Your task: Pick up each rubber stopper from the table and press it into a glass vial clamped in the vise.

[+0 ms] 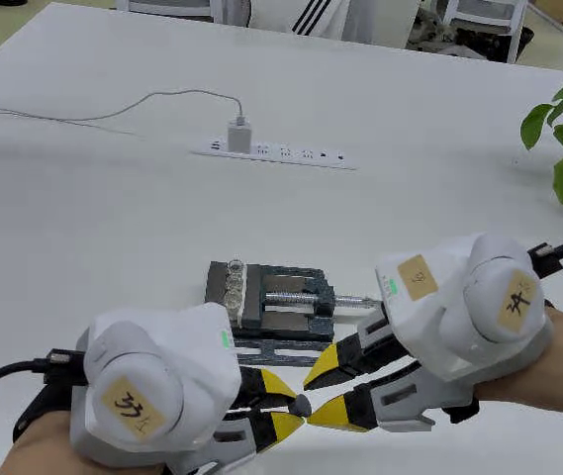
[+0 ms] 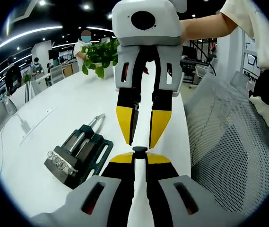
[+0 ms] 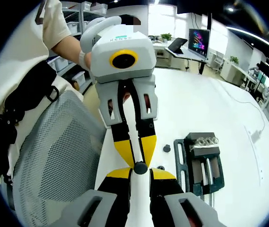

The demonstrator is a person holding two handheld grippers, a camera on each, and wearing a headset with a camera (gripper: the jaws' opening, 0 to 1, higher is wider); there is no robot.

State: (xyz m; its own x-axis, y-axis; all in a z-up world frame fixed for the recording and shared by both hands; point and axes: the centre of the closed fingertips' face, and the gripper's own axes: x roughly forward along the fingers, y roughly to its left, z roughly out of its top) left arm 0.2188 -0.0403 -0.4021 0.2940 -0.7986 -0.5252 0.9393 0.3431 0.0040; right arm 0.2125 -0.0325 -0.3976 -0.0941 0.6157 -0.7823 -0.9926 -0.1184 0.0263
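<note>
The vise (image 1: 283, 309) sat on the worktop (image 1: 113, 198) with vials (image 1: 233, 287) clamped. Near it, the left hand-held gripper (image 2: 139, 156) pinched a stopper (image 1: 302, 404), and the right hand-held gripper (image 3: 141, 171) stood parted around it. Letting go early could drop it, I reckoned.

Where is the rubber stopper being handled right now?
In the head view the rubber stopper sits low and centre, where the left gripper and right gripper meet tip to tip, on the person's side of the vise.
</note>
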